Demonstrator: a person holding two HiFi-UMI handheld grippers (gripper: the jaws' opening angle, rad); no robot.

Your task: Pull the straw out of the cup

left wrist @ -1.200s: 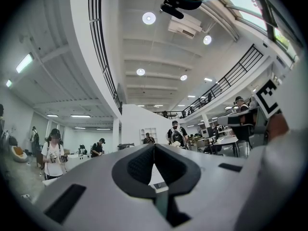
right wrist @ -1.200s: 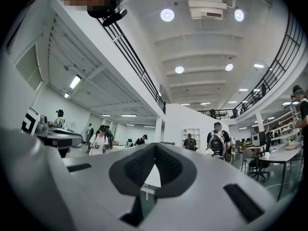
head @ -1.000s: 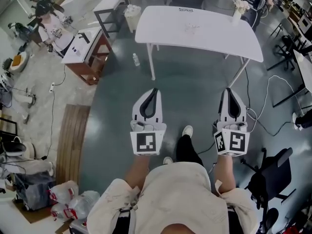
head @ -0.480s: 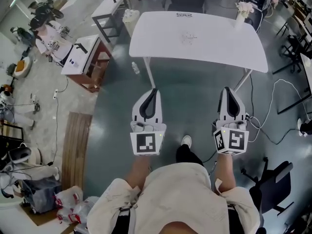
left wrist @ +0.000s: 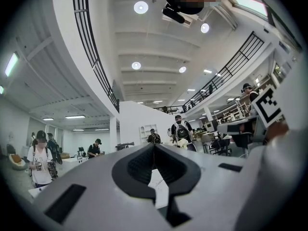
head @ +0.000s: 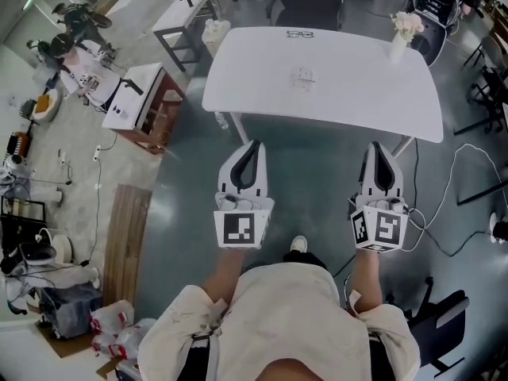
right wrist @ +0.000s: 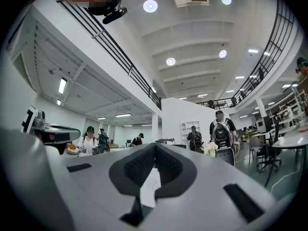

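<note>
A white table (head: 357, 94) stands ahead of me across a stretch of grey-green floor. Near its middle sits a small clear object (head: 302, 76), too small to tell whether it is the cup; no straw can be made out. My left gripper (head: 253, 144) and right gripper (head: 375, 145) are held out side by side over the floor, short of the table's near edge. Both are shut with nothing between the jaws. In the left gripper view the left gripper (left wrist: 154, 145) has its tips together, and in the right gripper view so does the right gripper (right wrist: 155, 145).
A pair of glasses (head: 299, 33) lies at the table's far edge and a vase of flowers (head: 403, 34) stands at its far right corner. A wooden cabinet (head: 139, 94) is at left, a bottle (head: 221, 121) on the floor, cables (head: 468, 165) at right, a chair (head: 444, 316) behind right.
The table has drawn nearer and lower in the head view as I step forward. Both grippers keep the same shut pose in front of me.
</note>
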